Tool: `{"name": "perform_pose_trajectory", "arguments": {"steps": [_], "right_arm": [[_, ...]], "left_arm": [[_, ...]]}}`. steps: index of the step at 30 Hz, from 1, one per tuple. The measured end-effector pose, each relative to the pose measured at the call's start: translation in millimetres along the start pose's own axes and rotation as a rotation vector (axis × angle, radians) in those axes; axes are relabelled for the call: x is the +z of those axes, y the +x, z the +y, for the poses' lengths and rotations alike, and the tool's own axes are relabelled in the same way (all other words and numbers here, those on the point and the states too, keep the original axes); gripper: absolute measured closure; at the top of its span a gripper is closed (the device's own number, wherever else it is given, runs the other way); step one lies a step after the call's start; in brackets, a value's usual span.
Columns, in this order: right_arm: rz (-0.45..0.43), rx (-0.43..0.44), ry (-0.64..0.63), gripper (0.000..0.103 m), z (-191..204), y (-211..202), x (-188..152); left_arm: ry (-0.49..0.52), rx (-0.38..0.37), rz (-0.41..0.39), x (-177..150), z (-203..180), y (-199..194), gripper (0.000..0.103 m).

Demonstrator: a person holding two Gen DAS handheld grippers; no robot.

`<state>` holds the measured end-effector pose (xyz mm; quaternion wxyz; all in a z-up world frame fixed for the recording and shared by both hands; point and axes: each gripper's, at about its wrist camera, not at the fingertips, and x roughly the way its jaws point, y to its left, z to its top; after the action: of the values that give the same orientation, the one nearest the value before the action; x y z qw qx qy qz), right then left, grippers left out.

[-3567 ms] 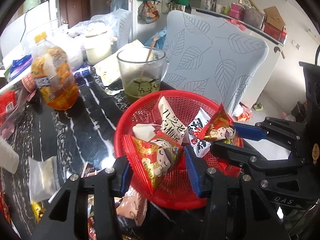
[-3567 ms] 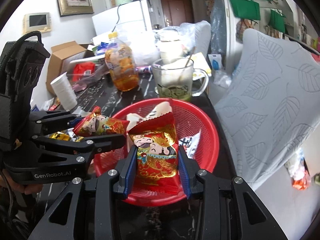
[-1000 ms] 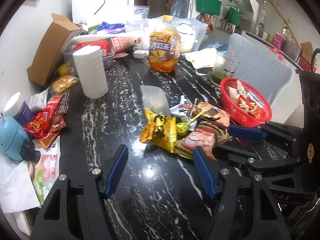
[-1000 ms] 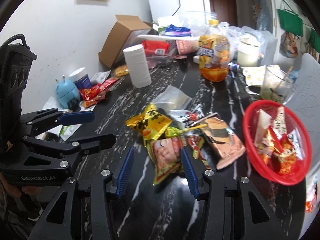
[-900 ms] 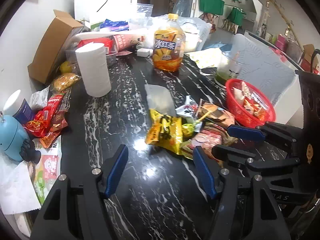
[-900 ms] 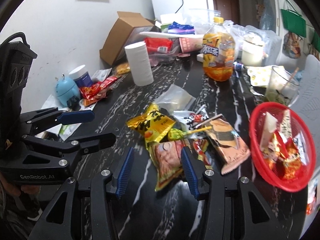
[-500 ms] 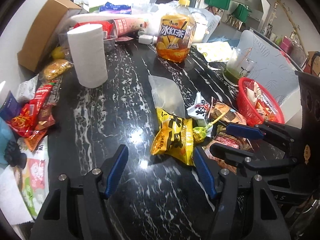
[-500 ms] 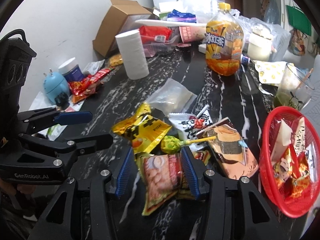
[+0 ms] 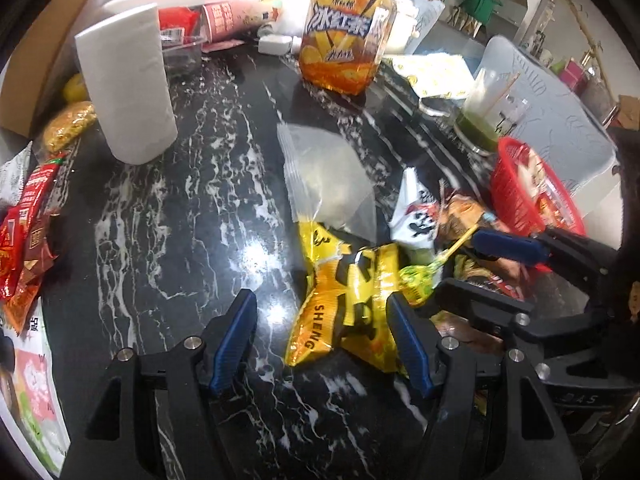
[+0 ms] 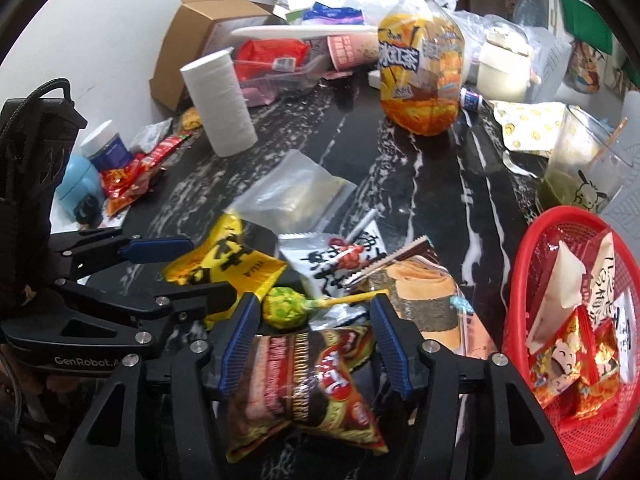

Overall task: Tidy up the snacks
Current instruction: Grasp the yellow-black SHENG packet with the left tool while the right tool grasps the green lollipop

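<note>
"SHENG" on yellow snack packet (image 9: 340,312); "GenRobot.AI" on left claw (image 10: 176,276) body; "冰红茶" on tea bottle (image 9: 344,40).

Left hand-held gripper (image 9: 322,338) and right hand-held gripper (image 10: 312,340): matte black angular frames, silver screw heads along each arm. Ribbed blue pads (image 10: 236,344) lining the inner finger faces. White "GenRobot.AI" lettering on the left unit's side plate; tall black housing with a looped black cable above that lettering.

A home dining room: cluttered marble table (image 10: 420,184), fridge, hanging bags.
</note>
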<state>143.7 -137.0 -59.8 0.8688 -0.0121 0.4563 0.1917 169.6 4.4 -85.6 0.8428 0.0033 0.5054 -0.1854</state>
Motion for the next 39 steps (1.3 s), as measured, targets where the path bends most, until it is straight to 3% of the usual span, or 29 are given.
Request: {"name": "perform_pose_trajectory", "arguments": {"steps": [4,11,13,15,19,24,31,39], "right_arm": [[0.005,-0.006,-0.031,0.035,5.6,3.3,-0.6],[0.031,0.012,-0.033,0.035,11.4,13.3,0.0],[0.037,0.005,-0.039,0.035,13.7,15.4,0.3],[0.035,0.009,-0.044,0.037,16.9,15.9,1.4],[0.030,0.020,-0.078,0.043,27.8,17.6,5.0],[0.047,0.044,-0.133,0.051,41.0,23.5,7.2],[0.089,0.032,-0.173,0.078,50.7,38.9,6.3],[0.072,0.088,-0.161,0.078,56.4,28.6,-2.5]], "left_arm": [[0.023,0.007,0.006,-0.3,0.8,6.6,0.037],[0.015,-0.025,-0.053,-3.9,11.5,2.9,0.037],[0.027,-0.029,-0.080,-6.3,12.4,-1.9,0.045],[0.034,-0.036,-0.086,-7.9,11.6,-4.5,0.055],[0.044,-0.031,-0.096,-13.3,13.0,-9.2,0.063],[0.020,-0.015,-0.107,-17.0,23.7,-14.0,0.064],[-0.011,0.024,-0.111,-22.6,33.2,-20.0,0.066],[-0.054,0.014,-0.103,-39.2,33.5,-31.7,0.066]]}}
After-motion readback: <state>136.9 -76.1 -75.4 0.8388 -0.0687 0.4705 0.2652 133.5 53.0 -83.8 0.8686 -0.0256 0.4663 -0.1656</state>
